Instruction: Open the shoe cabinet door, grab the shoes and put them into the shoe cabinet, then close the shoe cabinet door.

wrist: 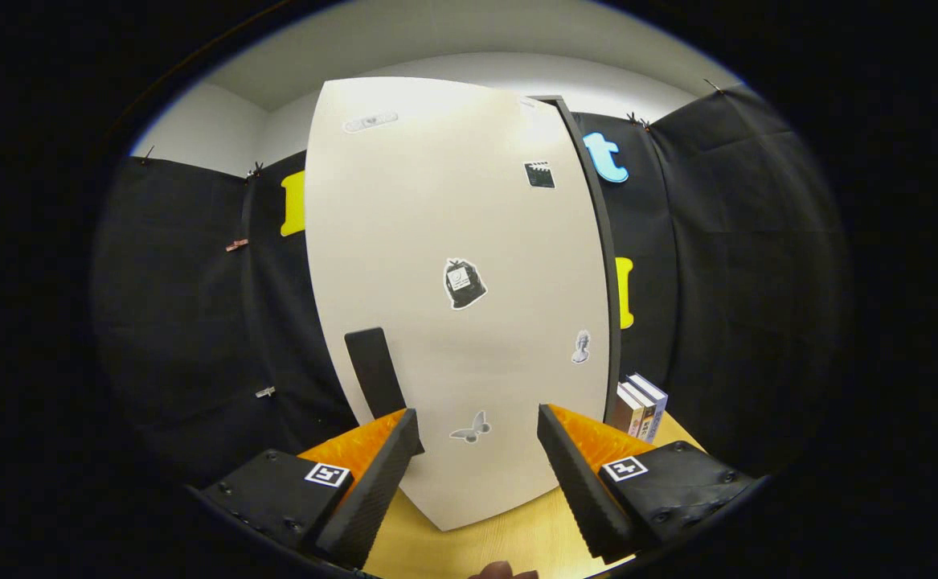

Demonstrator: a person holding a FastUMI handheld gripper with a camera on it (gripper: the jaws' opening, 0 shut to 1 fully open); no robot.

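The shoe cabinet's white door (pixel 452 265) stands close ahead of me, tall and flat, dotted with small stickers. A black handle (pixel 374 371) sits on its lower left part, just above and beyond my left finger (pixel 372 490). The door looks swung outward, with a dark edge (pixel 597 241) of the cabinet showing along its right side. My gripper (pixel 481 426) is open, its black-padded fingers wide apart with nothing between them, the tips near the door's lower part. The right finger (pixel 581 482) points at the door's lower right.
A wooden tabletop (pixel 477 539) lies under the fingers and the cabinet. Several books (pixel 639 406) stand upright to the right of the cabinet. Black cloth walls (pixel 742 281) close in the left and right sides. A fingertip of a hand (pixel 501 571) shows at the near edge.
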